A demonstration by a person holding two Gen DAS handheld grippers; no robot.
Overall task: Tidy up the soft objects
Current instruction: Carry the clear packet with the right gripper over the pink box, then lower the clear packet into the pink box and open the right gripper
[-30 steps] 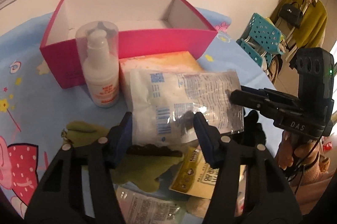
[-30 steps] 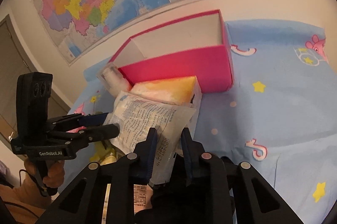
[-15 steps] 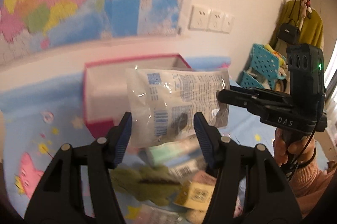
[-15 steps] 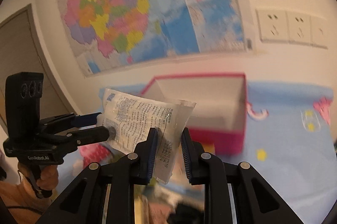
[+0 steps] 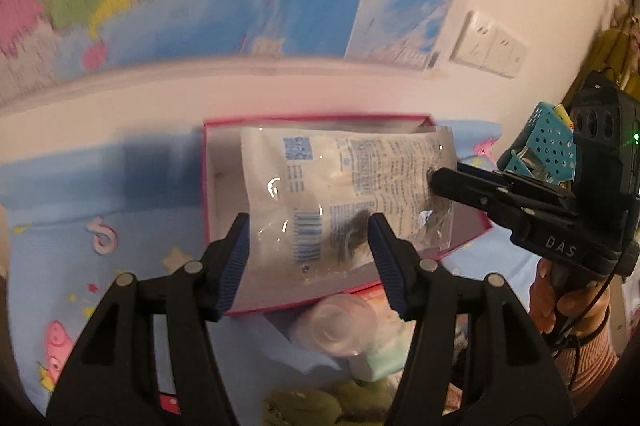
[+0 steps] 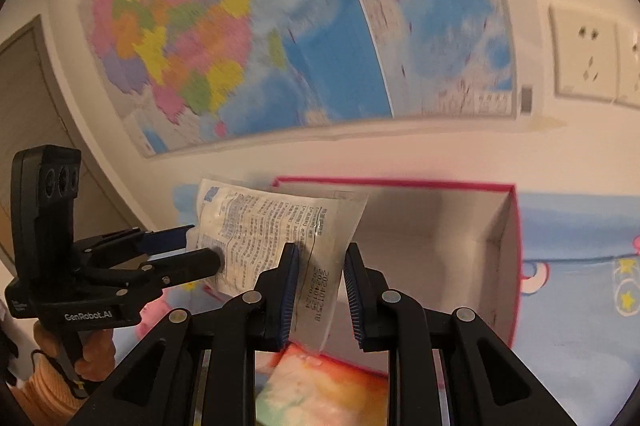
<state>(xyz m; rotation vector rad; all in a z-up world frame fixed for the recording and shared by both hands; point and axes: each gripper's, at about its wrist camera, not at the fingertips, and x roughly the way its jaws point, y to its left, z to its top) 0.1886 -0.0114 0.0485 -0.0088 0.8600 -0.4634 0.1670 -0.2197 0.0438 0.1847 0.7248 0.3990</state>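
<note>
A clear plastic pack (image 5: 344,186) of white soft stuff with blue print hangs in the air over the open pink box (image 5: 206,186). My left gripper (image 5: 308,250) is shut on the pack's near end, its blue pads pressing both sides. My right gripper (image 6: 318,286) is shut on the pack's (image 6: 272,226) other edge, beside the printed date. In the left wrist view the right gripper (image 5: 436,182) pinches the pack from the right. The right wrist view shows the left gripper (image 6: 192,250) gripping from the left. The box (image 6: 516,258) looks empty inside.
Below the pack, on the blue cartoon tablecloth, lie a bottle with a clear cap (image 5: 336,326), a mint-coloured pack (image 5: 380,358), a green plush thing (image 5: 304,402) and an orange-yellow pack (image 6: 320,386). The wall with a map and sockets (image 5: 488,46) stands right behind the box. A teal basket (image 5: 548,142) sits off to the right.
Both grippers have lifted the pack off the pile and carried it up and forward, from in front of the box to over its opening. Their grip has not changed.
</note>
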